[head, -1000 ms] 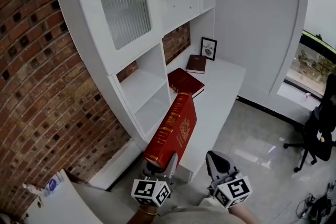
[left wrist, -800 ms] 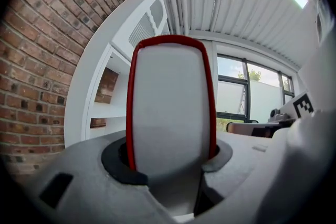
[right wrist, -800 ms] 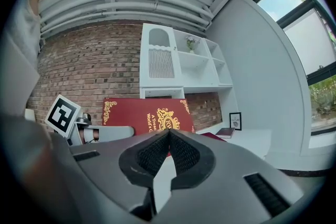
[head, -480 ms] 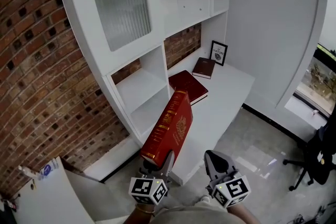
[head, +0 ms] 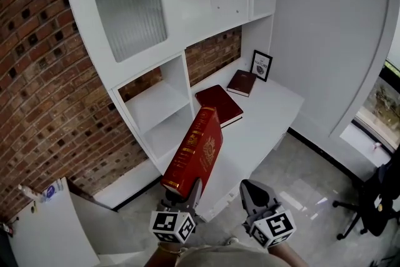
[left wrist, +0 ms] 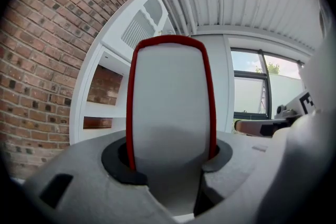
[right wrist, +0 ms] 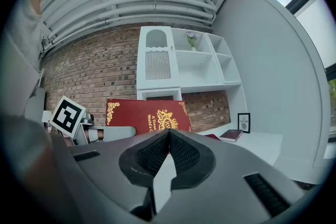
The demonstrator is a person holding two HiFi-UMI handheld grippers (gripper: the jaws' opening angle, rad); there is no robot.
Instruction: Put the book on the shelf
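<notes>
While the left gripper (head: 182, 192) holds the red book (head: 195, 152) tight by its bottom end, the book stands tall and leans toward the white shelf (head: 156, 102). The open shelf box is just ahead, a bit left of the book's top. The right gripper (head: 252, 192) is pinched closed with nothing in it, beside the book.

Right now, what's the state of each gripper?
Left gripper: closed on the red book.
Right gripper: closed, empty.
</notes>
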